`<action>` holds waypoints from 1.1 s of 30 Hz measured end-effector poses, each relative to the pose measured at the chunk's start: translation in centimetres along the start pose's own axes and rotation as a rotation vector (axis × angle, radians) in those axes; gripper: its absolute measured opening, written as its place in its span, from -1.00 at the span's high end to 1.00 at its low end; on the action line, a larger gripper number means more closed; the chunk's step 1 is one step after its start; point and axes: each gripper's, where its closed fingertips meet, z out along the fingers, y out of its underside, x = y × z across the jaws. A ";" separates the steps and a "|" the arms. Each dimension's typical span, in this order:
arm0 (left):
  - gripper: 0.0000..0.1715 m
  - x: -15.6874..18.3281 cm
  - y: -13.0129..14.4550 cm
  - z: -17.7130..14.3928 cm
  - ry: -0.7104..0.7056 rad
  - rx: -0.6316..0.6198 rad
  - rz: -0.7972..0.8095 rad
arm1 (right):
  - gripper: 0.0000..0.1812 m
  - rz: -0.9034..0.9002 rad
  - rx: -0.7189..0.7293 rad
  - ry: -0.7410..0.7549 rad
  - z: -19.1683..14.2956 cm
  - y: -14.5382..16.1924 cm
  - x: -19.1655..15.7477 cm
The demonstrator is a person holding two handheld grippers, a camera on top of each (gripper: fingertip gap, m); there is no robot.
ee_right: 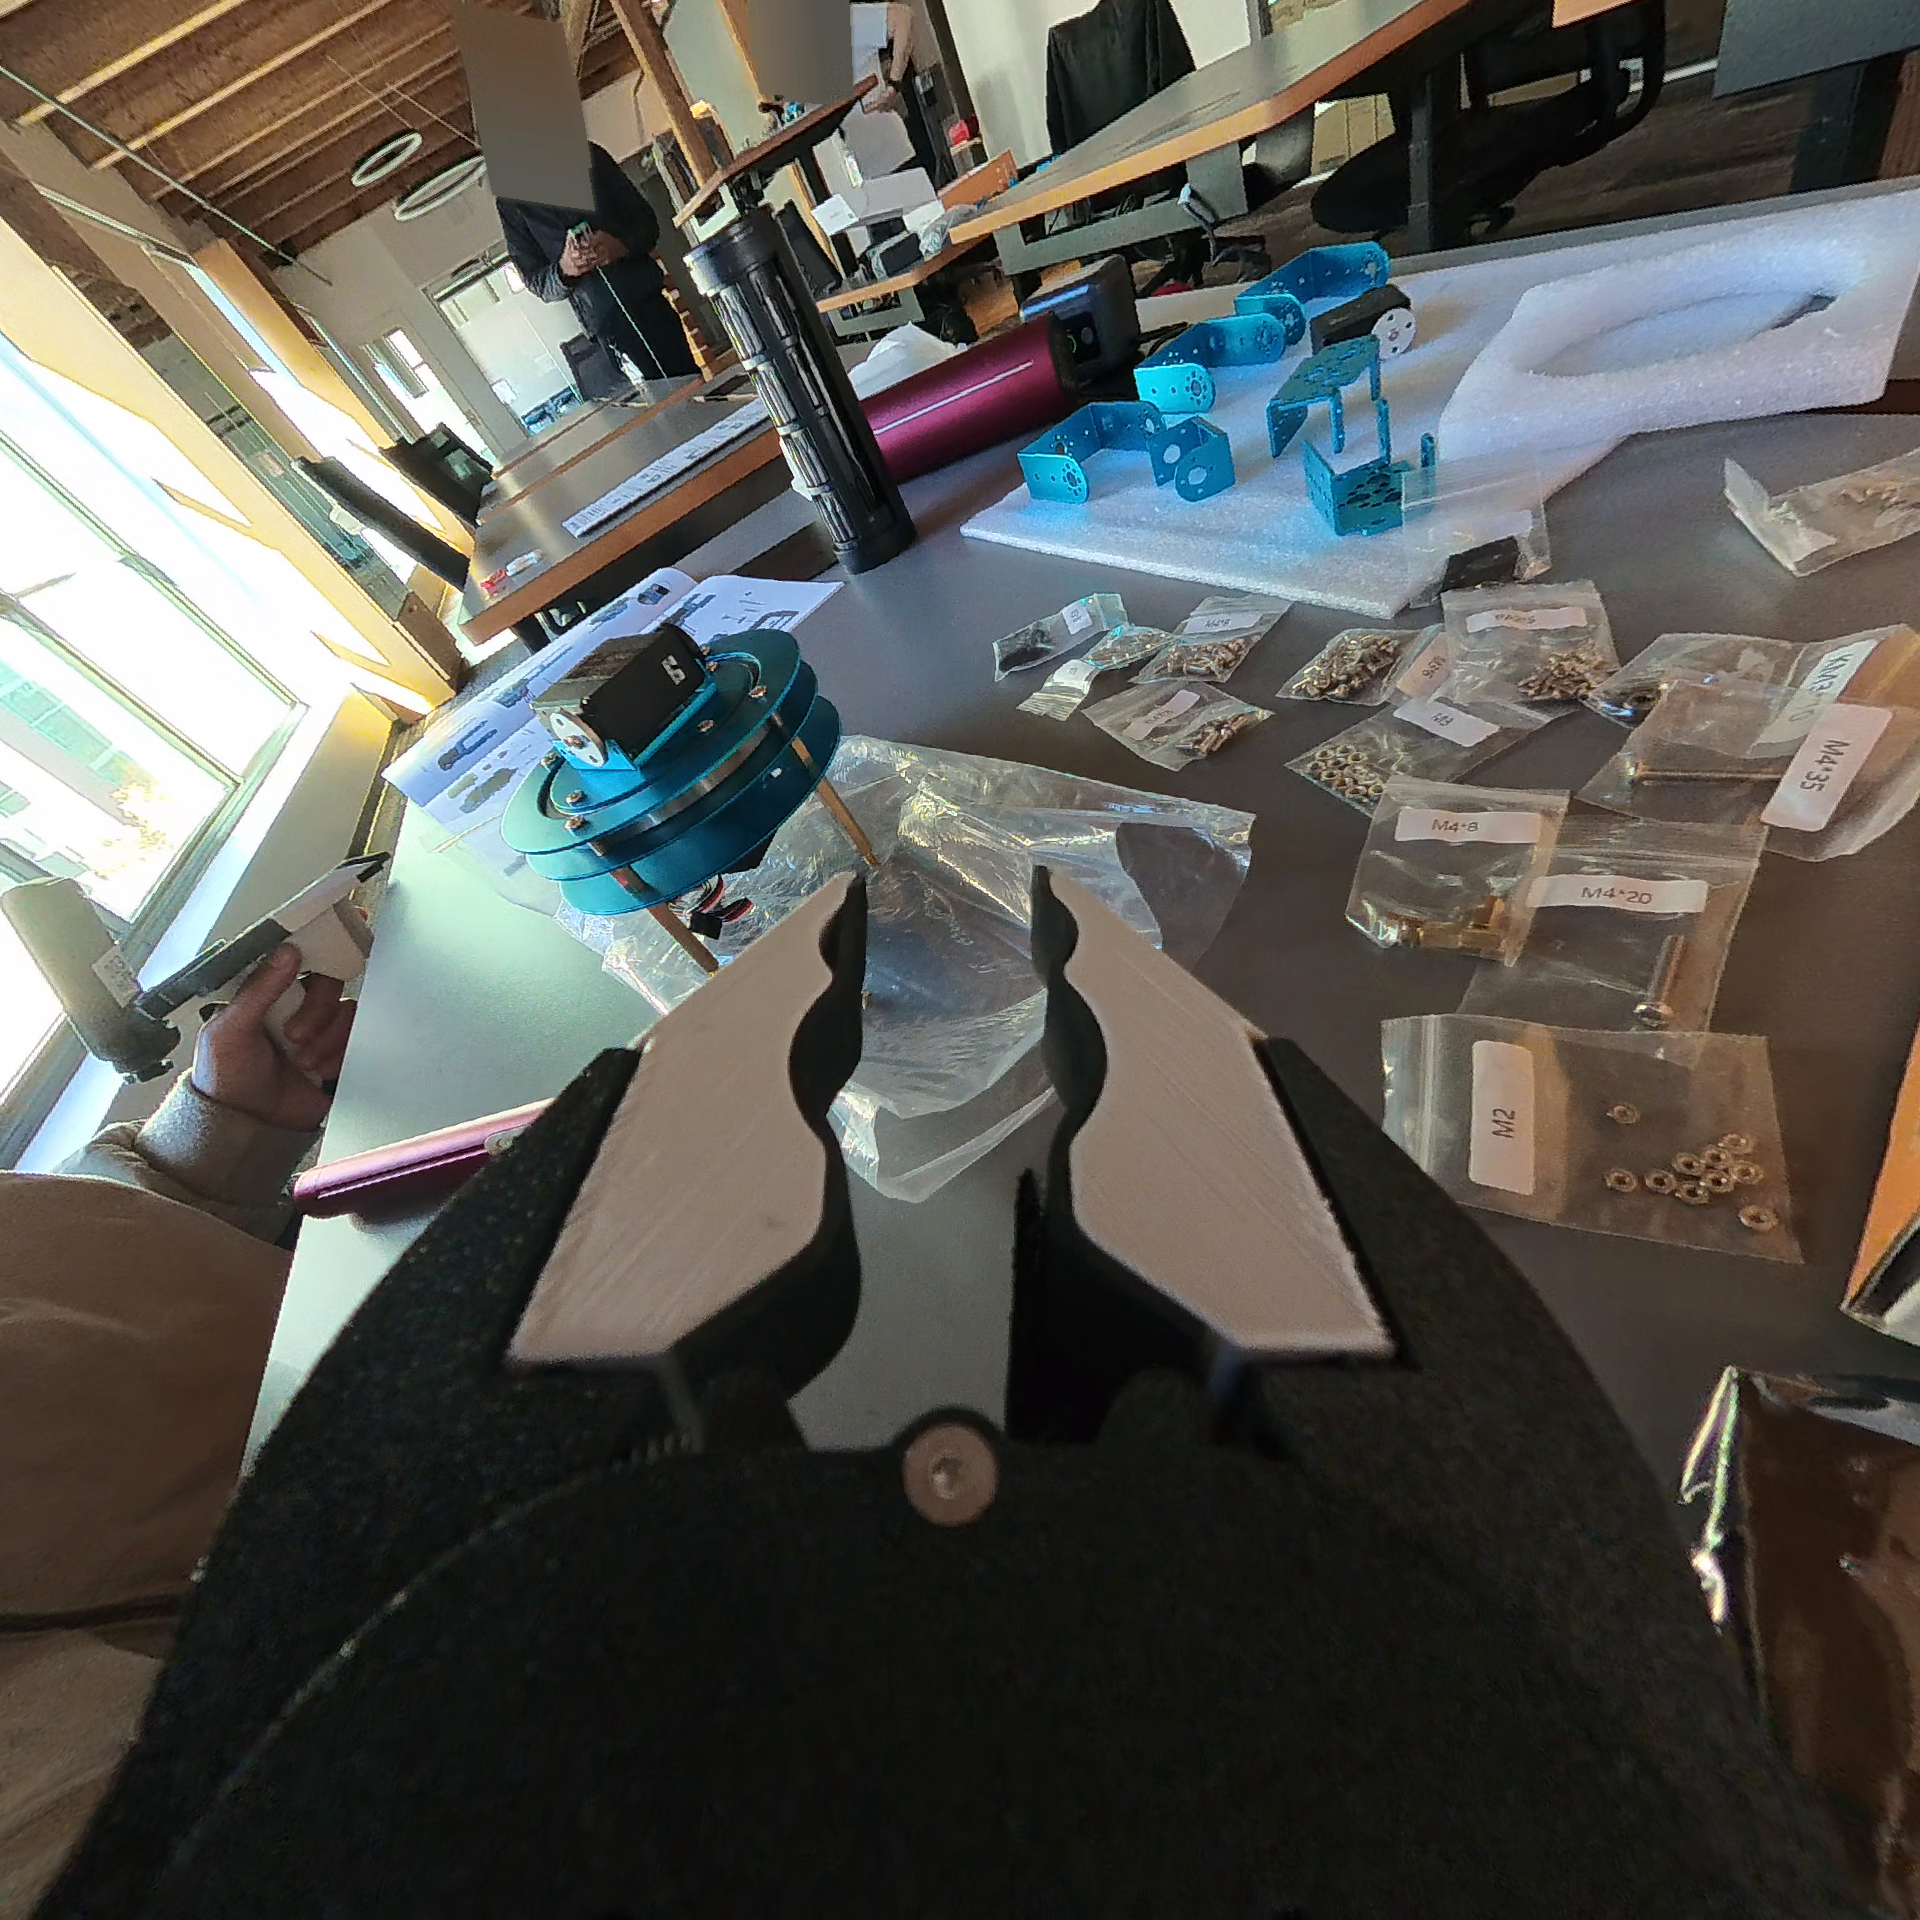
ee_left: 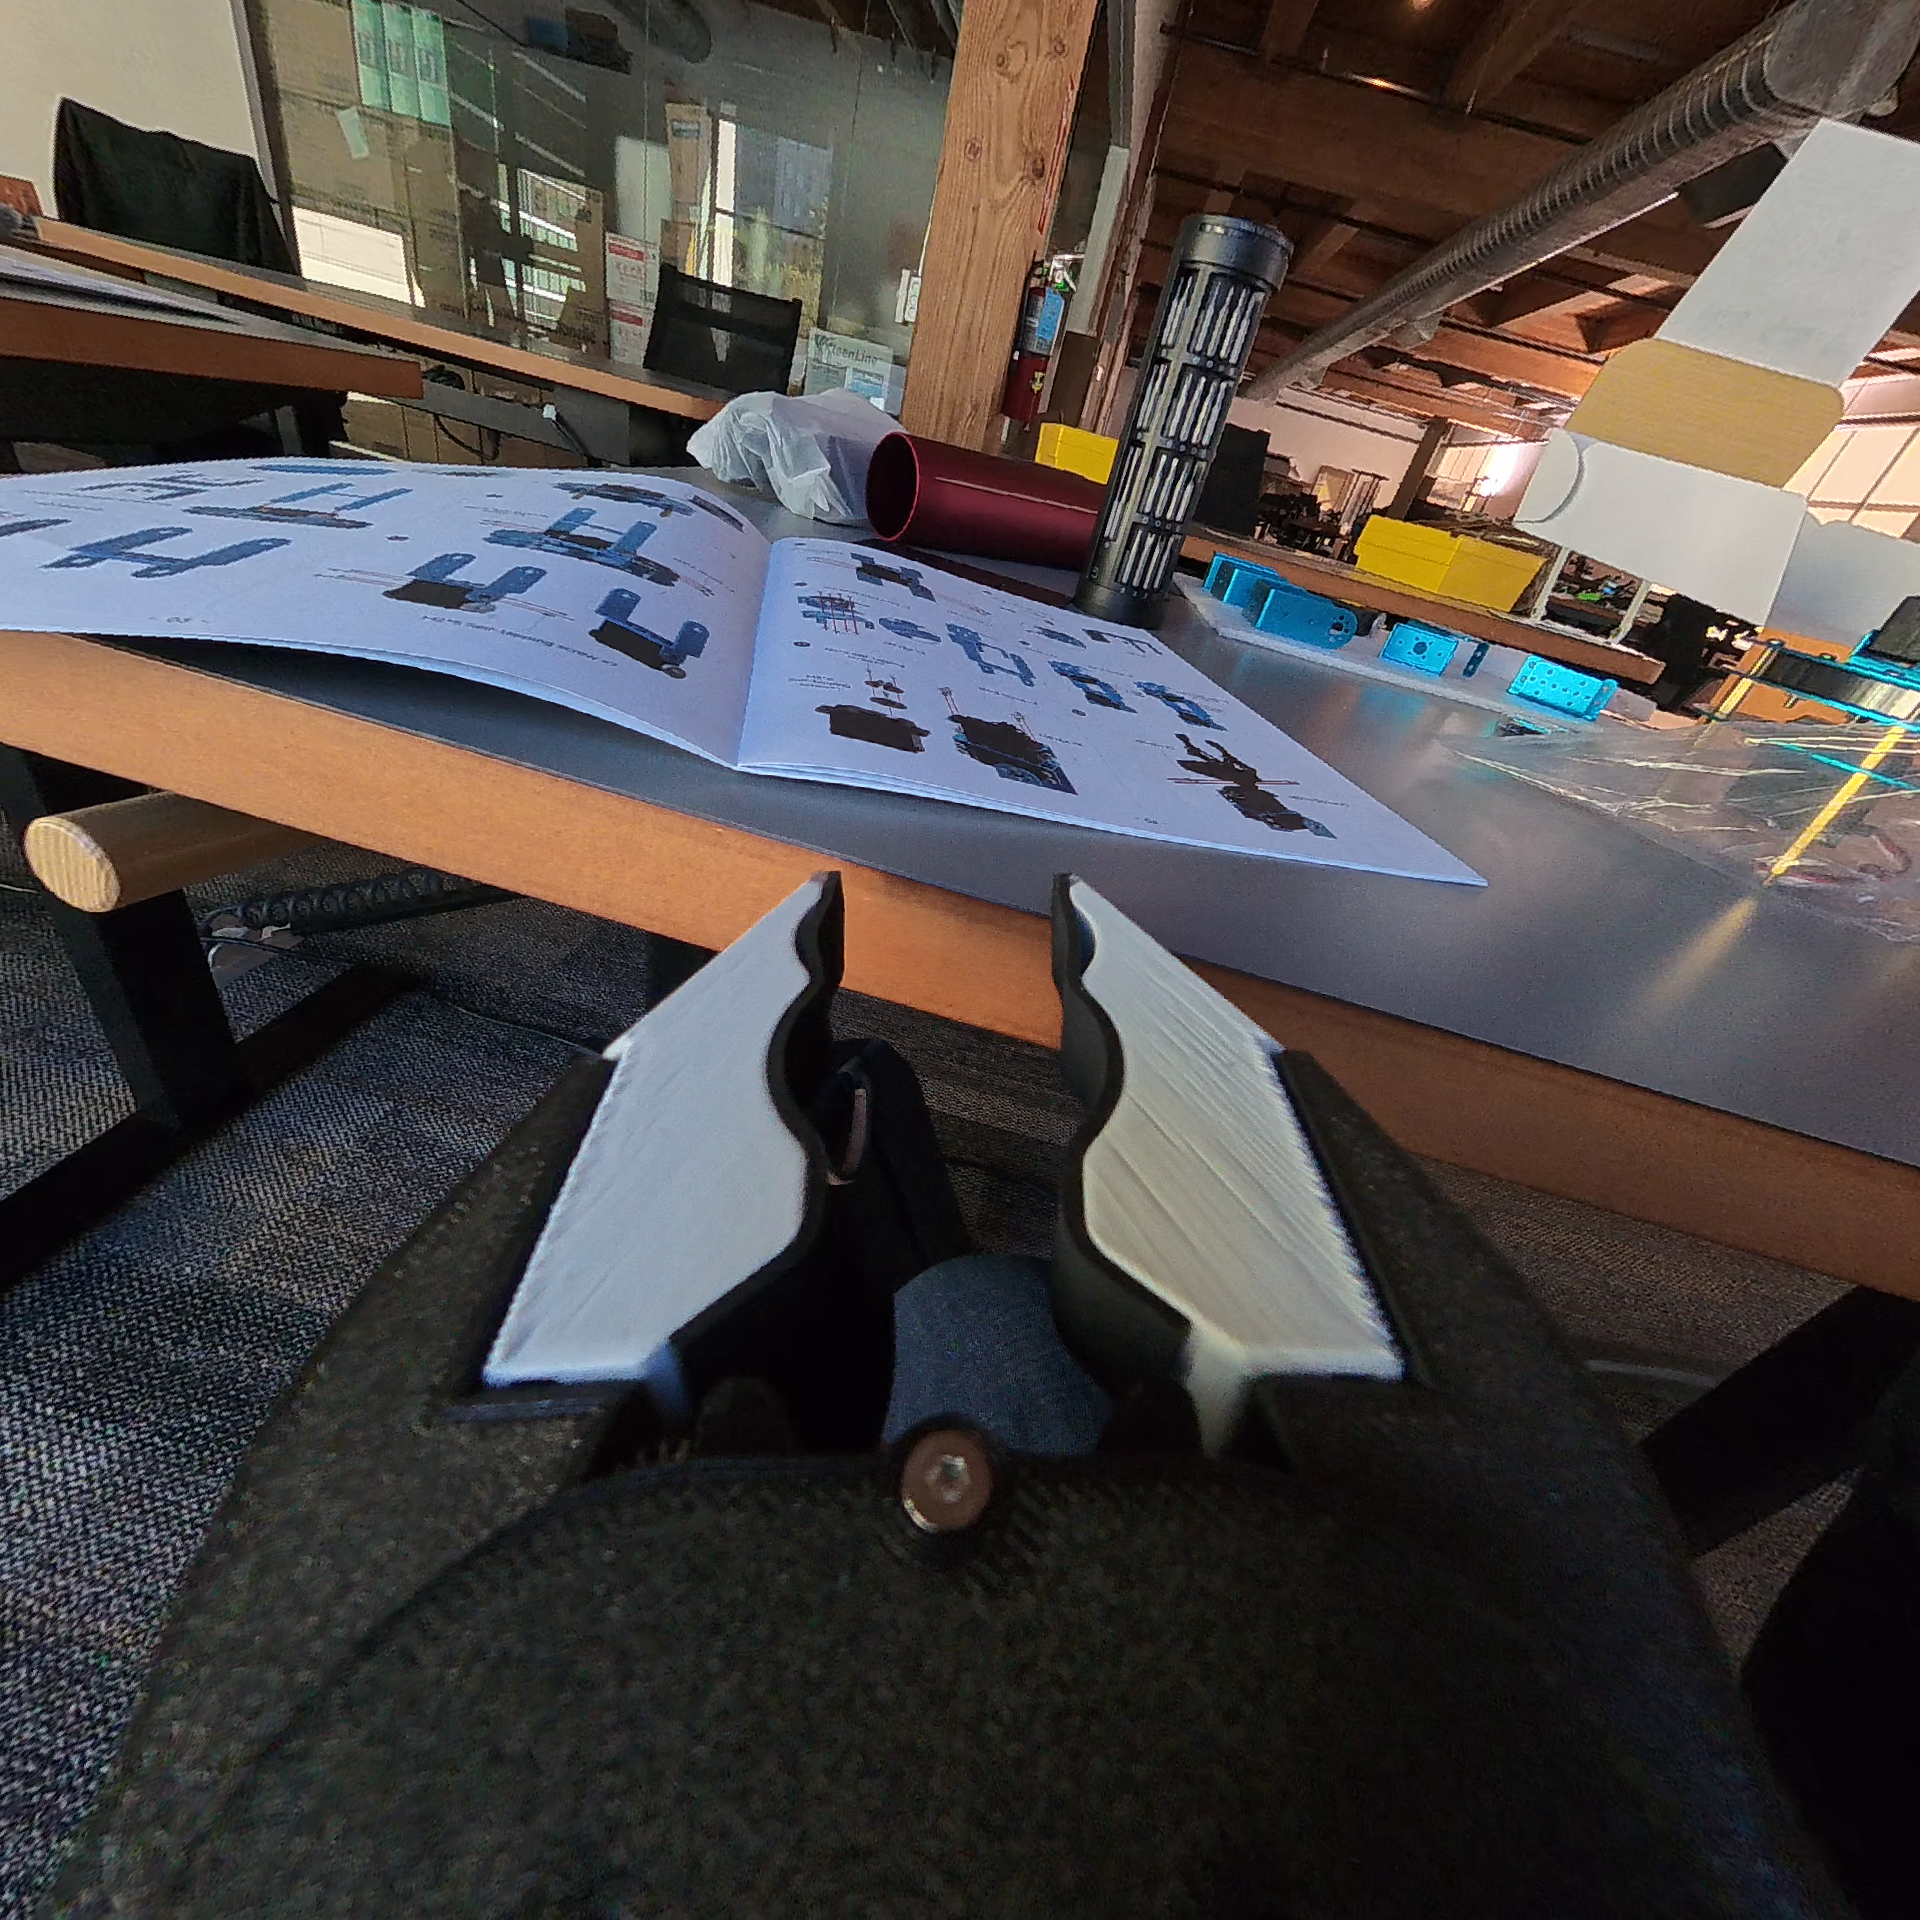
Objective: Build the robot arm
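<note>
My left claw gapes with nothing between its white fingers; it hangs below and just off the near edge of the worktop, over grey carpet. Right past that edge an open instruction booklet lies flat, printed with blue and black part drawings. Behind the booklet a dark red tube lies on its side, touching or just beside an upright black cylindrical rack; I cannot tell which. A crumpled white plastic bag sits beside the tube's open end.

My right claw is also parted and holds nothing; its tips hover over a crinkled clear plastic bag spread on the worktop. Just beyond, on that plastic, stands a teal stacked-disc base on brass standoffs, with a black servo mounted on top. To the right lie many small zip bags of screws and nuts, each with a white label. Farther back, blue metal brackets sit on a white foam sheet, with a larger moulded foam piece behind them. At the left edge my left hand grips the other claw's handle, and near it a dark red bar lies on the worktop
</note>
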 end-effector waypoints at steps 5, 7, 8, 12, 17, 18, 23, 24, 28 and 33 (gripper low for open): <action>0.55 0.0 0.1 0.0 -0.002 -0.003 -0.001 | 0.68 -0.002 -0.007 0.001 0.1 0.1 0.0; 0.55 -0.1 0.0 -0.1 -0.003 -0.001 -0.008 | 0.68 0.001 -0.008 0.001 0.1 0.1 0.0; 0.55 -0.1 -0.1 -0.1 -0.003 0.002 -0.013 | 0.68 0.001 -0.007 0.003 0.1 0.1 0.0; 0.55 0.0 0.2 0.1 0.001 -0.008 -0.018 | 0.68 -0.015 -0.010 0.010 0.0 0.2 0.0; 0.55 0.2 0.2 0.1 0.001 -0.006 -0.002 | 0.67 -0.037 -0.032 0.008 0.2 0.5 -0.3; 0.55 0.2 0.2 0.1 0.002 -0.006 -0.006 | 0.68 -0.041 -0.033 0.010 0.2 0.5 -0.4; 0.55 0.3 0.3 0.4 -0.005 -0.013 -0.035 | 0.52 -0.068 -0.158 0.161 0.9 0.6 -0.3; 0.56 0.3 0.5 0.5 -0.009 -0.018 -0.026 | 0.43 -0.093 -0.220 0.206 1.5 0.3 -1.2; 0.56 0.6 0.3 0.5 -0.018 -0.018 0.025 | 0.42 -0.050 -0.332 0.187 6.0 -2.8 -8.6; 0.56 1.0 0.2 0.3 0.003 -0.013 0.046 | 0.19 -0.164 -0.625 0.326 11.3 -1.1 -10.8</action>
